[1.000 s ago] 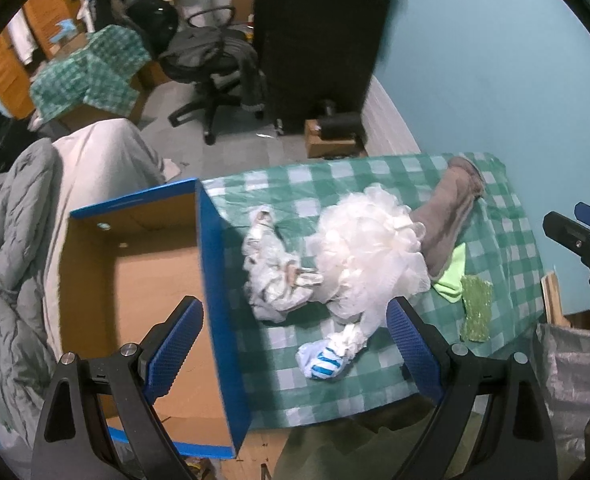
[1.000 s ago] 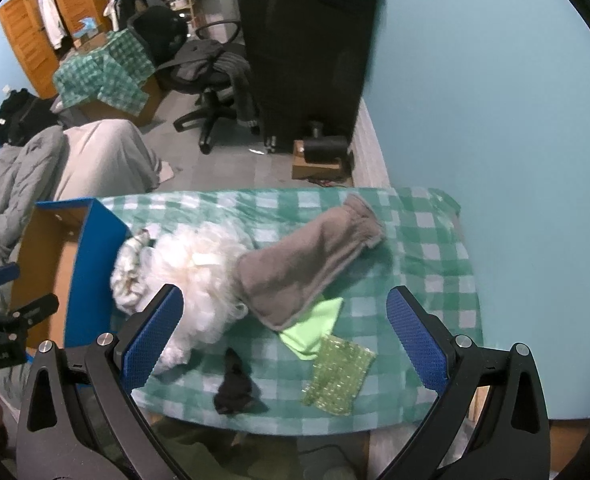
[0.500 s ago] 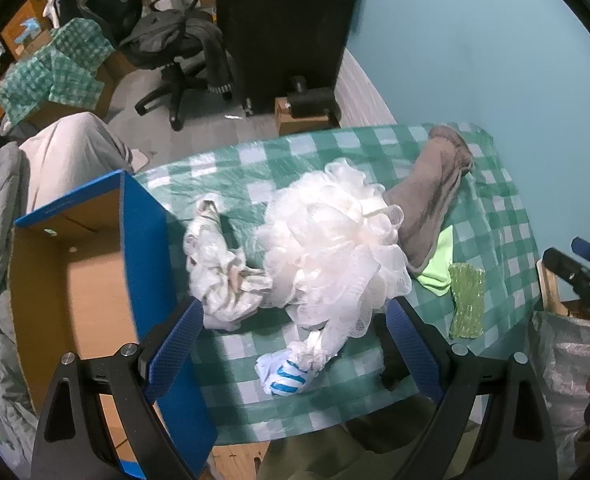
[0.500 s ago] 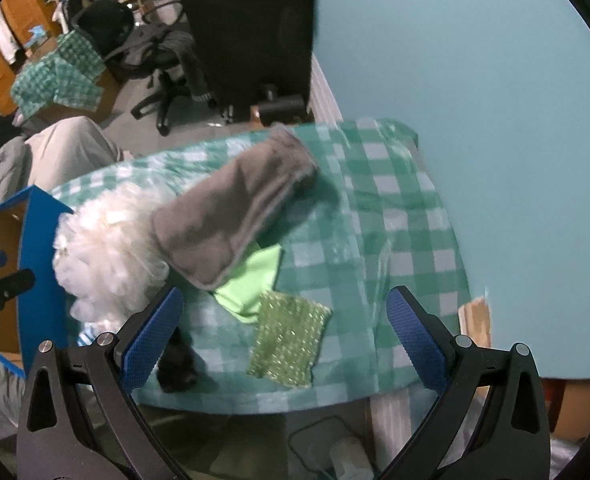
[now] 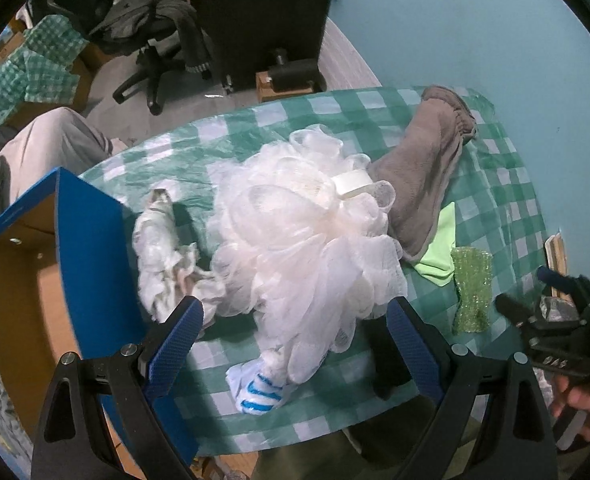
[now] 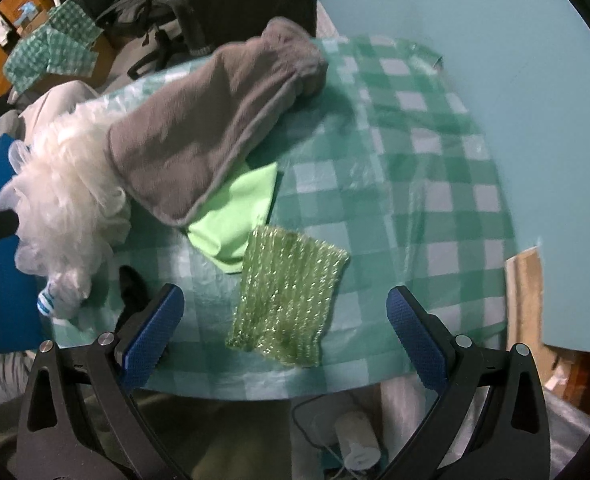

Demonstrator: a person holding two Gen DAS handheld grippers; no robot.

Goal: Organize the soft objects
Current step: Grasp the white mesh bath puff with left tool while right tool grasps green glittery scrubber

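A big white mesh bath pouf [image 5: 307,236] [image 6: 67,196] lies mid-table, with a crumpled white cloth [image 5: 163,256] to its left and a blue-striped white sock [image 5: 257,390] at its near end. A grey fleece mitt [image 5: 423,172] [image 6: 207,120] lies over a lime cloth [image 6: 231,224]. A glittery green sponge cloth [image 6: 285,296] [image 5: 471,288] lies near the front edge, and a black sock [image 6: 133,292] beside it. My left gripper [image 5: 295,324] hangs open above the pouf's near end. My right gripper [image 6: 285,312] is open over the green sponge cloth.
An open cardboard box with blue walls [image 5: 91,264] stands against the table's left side. The green checked tablecloth [image 6: 427,184] covers the table, with a blue wall behind it. An office chair [image 5: 155,36] and a dark cabinet [image 5: 255,12] stand beyond.
Both grippers have come down and closer to the table. The left view has shifted from the box toward the pouf. The right view has shifted right and nearer the green sponge cloth.
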